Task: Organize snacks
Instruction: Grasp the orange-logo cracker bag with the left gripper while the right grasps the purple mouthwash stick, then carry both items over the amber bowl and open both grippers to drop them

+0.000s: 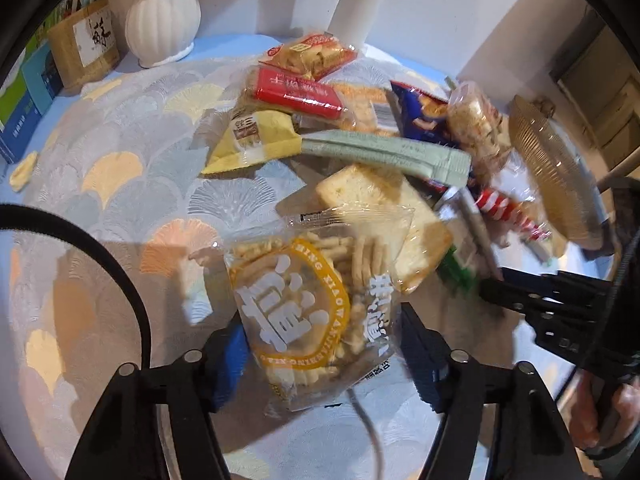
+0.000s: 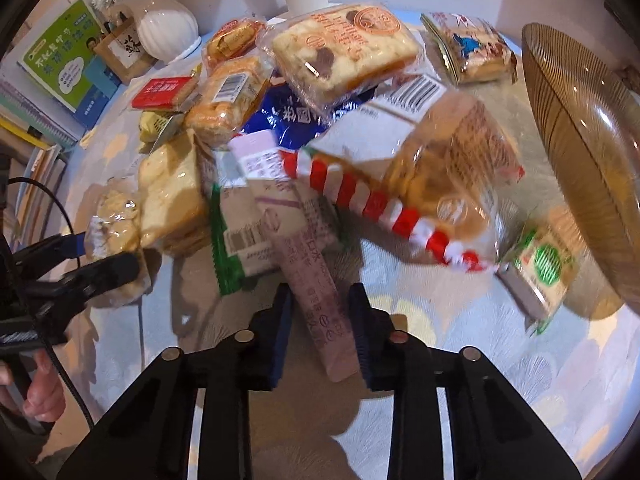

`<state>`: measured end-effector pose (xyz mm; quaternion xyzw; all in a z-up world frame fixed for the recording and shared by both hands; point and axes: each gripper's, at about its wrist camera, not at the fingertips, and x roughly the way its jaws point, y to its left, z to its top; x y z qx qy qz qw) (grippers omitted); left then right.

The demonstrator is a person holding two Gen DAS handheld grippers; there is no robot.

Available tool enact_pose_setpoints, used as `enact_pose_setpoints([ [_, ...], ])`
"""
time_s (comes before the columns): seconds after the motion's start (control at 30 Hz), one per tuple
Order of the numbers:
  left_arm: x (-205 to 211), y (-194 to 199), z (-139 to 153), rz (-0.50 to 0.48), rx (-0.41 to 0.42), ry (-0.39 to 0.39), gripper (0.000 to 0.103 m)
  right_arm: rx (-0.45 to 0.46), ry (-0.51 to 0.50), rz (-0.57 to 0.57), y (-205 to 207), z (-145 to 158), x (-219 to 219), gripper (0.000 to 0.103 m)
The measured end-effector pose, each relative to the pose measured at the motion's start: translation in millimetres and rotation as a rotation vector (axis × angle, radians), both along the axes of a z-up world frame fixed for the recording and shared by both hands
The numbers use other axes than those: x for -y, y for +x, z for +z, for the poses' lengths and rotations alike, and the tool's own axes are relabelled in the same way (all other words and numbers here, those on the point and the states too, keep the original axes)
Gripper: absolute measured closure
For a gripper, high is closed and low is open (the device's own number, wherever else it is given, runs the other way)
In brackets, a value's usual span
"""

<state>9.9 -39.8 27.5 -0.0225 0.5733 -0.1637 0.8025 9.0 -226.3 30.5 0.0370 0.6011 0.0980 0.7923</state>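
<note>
A pile of wrapped snacks lies on the patterned tablecloth [image 1: 120, 128]. My left gripper [image 1: 324, 360] points down at a clear bag of stick snacks [image 1: 308, 304] with a yellow ring print, and both pads touch the bag's sides. From the right wrist view, that left gripper [image 2: 120, 264] shows at the left edge, clamped on the same bag [image 2: 114, 220]. My right gripper [image 2: 320, 336] is shut on a long purple stick pack [image 2: 320, 304] that sticks out of the pile. The right gripper [image 1: 500, 288] also reaches in at the right of the left wrist view.
An amber glass bowl [image 2: 580, 140] stands at the right, beside a red-and-white striped bag [image 2: 400, 200]. A white vase [image 1: 162, 12], a wooden box [image 1: 84, 40] and books [image 2: 60, 64] line the back left. A hand [image 2: 40, 396] grips the left handle.
</note>
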Motion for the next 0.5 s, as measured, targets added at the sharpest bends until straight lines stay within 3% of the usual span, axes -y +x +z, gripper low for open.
enact_pose_setpoints([
  [0.5,-14,-18,22,0.011,0.059,-0.007,0.040,-0.096,0.074,0.020,-62,-1,13,0.083],
])
